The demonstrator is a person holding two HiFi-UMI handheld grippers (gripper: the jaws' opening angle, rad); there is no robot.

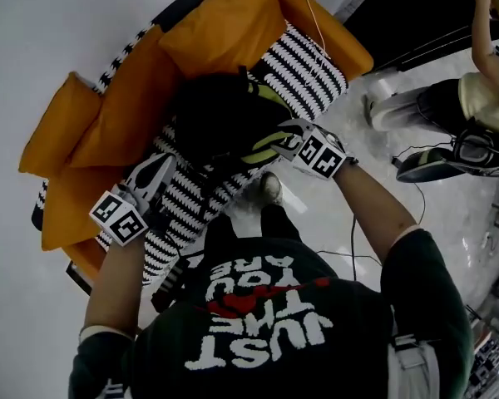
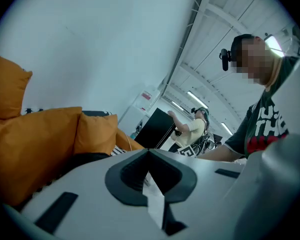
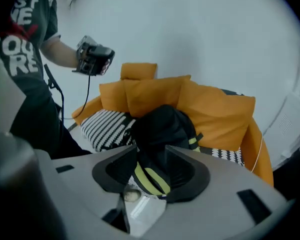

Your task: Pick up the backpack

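A black backpack (image 1: 216, 115) with yellow-green stripes lies on the black-and-white striped seat (image 1: 312, 65) of an orange sofa. My right gripper (image 1: 279, 140) is at the backpack's right side by a yellow-striped strap. In the right gripper view its jaws (image 3: 151, 147) stand apart, and the backpack (image 3: 162, 126) with its striped strap shows in the gap just beyond them, not pinched. My left gripper (image 1: 160, 165) hangs over the seat just left of the backpack. Its jaws (image 2: 149, 151) meet at the tips with nothing between them.
Orange cushions (image 1: 224, 23) line the sofa's back and left arm (image 1: 62, 131). A white wall runs behind it. Another person (image 1: 482, 98) stands at the far right beside a black panel (image 2: 155, 129). A cable (image 1: 353, 239) trails on the pale floor by my shoe (image 1: 270, 188).
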